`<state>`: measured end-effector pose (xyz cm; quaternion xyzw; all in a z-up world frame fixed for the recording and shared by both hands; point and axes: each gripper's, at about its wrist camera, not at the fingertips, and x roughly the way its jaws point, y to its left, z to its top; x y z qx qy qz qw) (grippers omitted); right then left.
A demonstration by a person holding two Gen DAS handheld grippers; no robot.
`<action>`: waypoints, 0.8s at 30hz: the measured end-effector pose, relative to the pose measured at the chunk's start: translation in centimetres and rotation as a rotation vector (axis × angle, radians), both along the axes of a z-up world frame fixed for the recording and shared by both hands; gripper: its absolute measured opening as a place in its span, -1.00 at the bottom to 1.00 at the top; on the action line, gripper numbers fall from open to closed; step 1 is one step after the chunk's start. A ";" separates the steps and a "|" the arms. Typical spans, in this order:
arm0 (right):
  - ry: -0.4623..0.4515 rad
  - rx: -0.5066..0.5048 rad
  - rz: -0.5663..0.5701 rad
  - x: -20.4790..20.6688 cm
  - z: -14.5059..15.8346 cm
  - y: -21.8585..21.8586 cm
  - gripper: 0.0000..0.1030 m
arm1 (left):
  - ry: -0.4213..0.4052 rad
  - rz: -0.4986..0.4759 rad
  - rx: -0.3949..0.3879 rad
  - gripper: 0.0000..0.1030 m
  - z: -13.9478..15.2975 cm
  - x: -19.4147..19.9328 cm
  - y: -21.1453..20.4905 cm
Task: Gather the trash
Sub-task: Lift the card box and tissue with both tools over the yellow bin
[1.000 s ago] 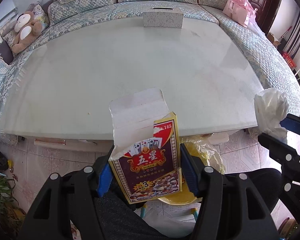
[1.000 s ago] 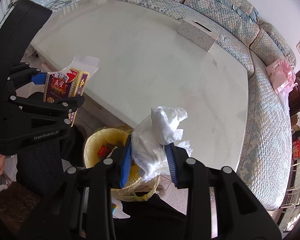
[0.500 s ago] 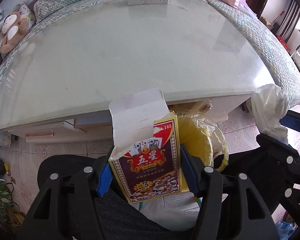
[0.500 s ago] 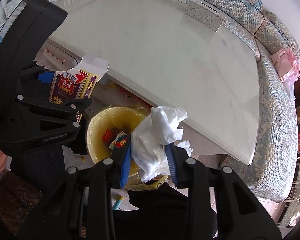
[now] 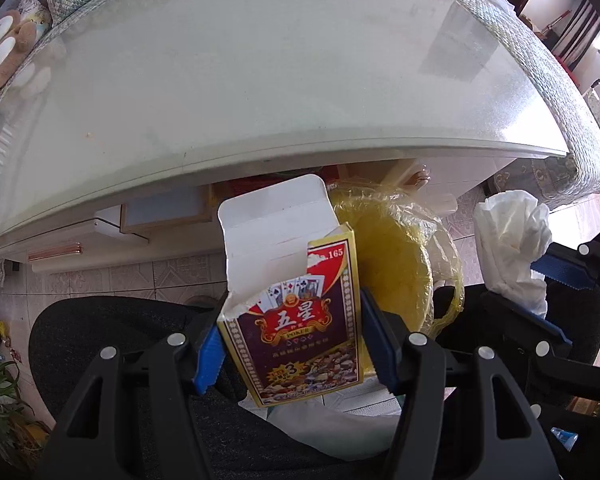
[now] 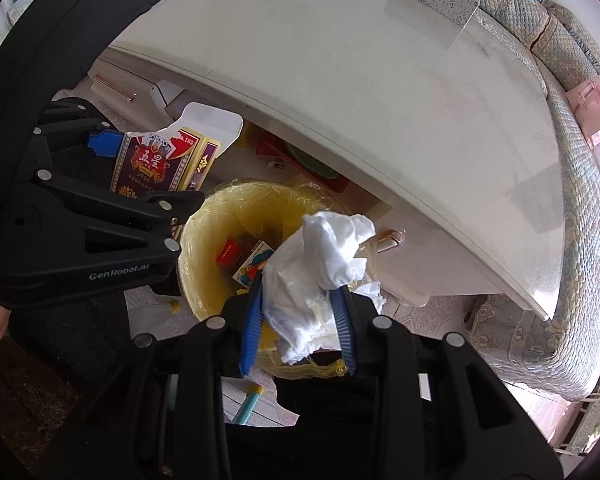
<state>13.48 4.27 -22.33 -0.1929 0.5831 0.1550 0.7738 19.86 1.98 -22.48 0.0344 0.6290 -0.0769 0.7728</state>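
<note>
My left gripper is shut on an opened playing-card box, maroon and gold with its white flap up. The same box shows at the left of the right wrist view, just left of the bin's rim. My right gripper is shut on a crumpled white tissue and hangs directly over a yellow-lined trash bin with small packets at its bottom. In the left wrist view the bin lies behind the card box, and the tissue shows at the right.
The white glass table top overhangs the bin, with its edge close above. A patterned sofa wraps round the table, with a stuffed toy on it. The person's dark-clothed legs sit below both grippers. A tiled floor lies underneath.
Both grippers have sunk from above the table top to below its edge, toward the bin. The bin's inside has come into view. Each grip is unchanged.
</note>
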 end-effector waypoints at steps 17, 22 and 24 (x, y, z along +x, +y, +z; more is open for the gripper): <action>0.120 0.005 -0.043 1.0 -9.4 -0.9 -0.37 | 0.166 0.007 -0.043 0.14 -10.7 1.5 -0.2; 0.156 0.016 -0.056 1.8 -12.1 -0.8 -0.36 | 0.208 0.014 -0.060 0.14 -12.8 1.8 -0.3; 0.173 0.016 -0.062 1.9 -13.3 -0.8 -0.36 | 0.221 0.026 -0.059 0.14 -13.6 2.0 -0.2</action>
